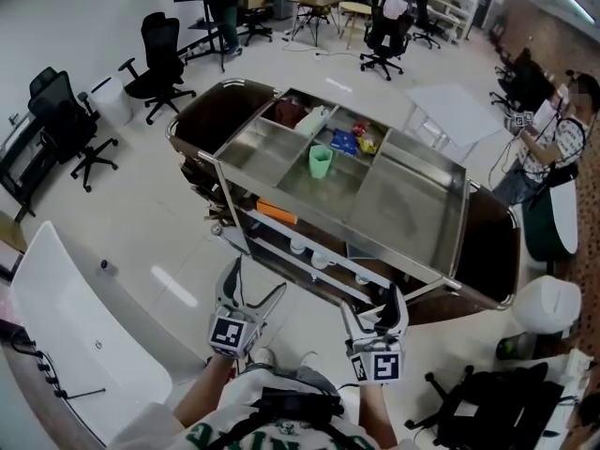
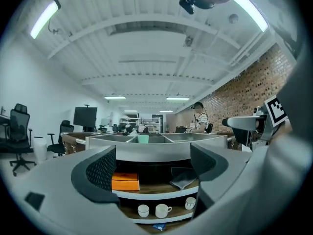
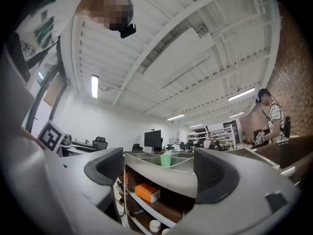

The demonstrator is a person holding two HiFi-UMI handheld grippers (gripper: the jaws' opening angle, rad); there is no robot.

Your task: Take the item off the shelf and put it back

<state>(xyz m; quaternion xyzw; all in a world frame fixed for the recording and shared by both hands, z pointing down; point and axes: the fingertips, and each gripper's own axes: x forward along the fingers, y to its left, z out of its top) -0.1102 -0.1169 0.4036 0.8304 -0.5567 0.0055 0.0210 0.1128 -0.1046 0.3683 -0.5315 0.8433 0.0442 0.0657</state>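
Observation:
A steel cart [image 1: 405, 206] stands in front of me, with open shelves under its top tray. An orange box [image 1: 277, 212] [image 2: 125, 181] [image 3: 147, 192] lies on the middle shelf beside a grey cloth [image 2: 183, 176]. White cups [image 2: 164, 210] [image 3: 154, 225] sit on the shelf below. My left gripper [image 1: 253, 281] [image 2: 152, 168] is open and empty, a short way from the shelves and facing them. My right gripper [image 1: 373, 303] [image 3: 159, 173] is open and empty too, level with the cart's near corner.
The top tray's compartments hold a green cup [image 1: 321, 161] and small packets [image 1: 349, 142]. Black office chairs [image 1: 159, 64] stand at the left. A white tabletop [image 1: 75, 345] is at my left. A person [image 1: 548, 143] stands beyond the cart's right end.

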